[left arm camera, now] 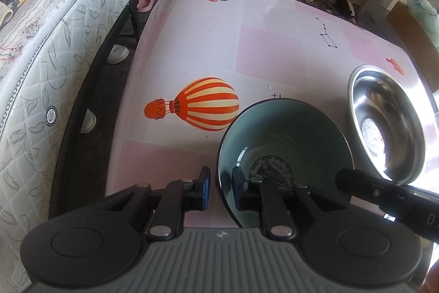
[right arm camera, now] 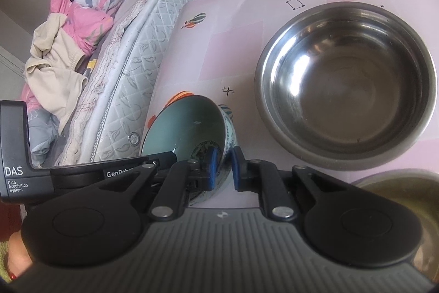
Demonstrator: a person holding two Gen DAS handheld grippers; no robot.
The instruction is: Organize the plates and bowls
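The teal ceramic bowl [left arm camera: 285, 153] is tilted over the pink desk [left arm camera: 269, 51], gripped at opposite rim sides: the left hand-held gripper [left arm camera: 221, 190] clenches its wall at 6 o'clock, the right hand-held gripper [right arm camera: 223, 169] clamps the rim likewise. At 3 o'clock from it sits a steel bowl [left arm camera: 389, 125], just beside. A mattress [left arm camera: 55, 45] borders the desk at 9 o'clock.

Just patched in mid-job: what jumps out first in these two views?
The teal ceramic bowl stands tilted, with both grippers' blue pads straddling its rim: the left gripper on one side, the right gripper on the other. Just beyond sits a big empty steel bowl on the pink balloon-print table.
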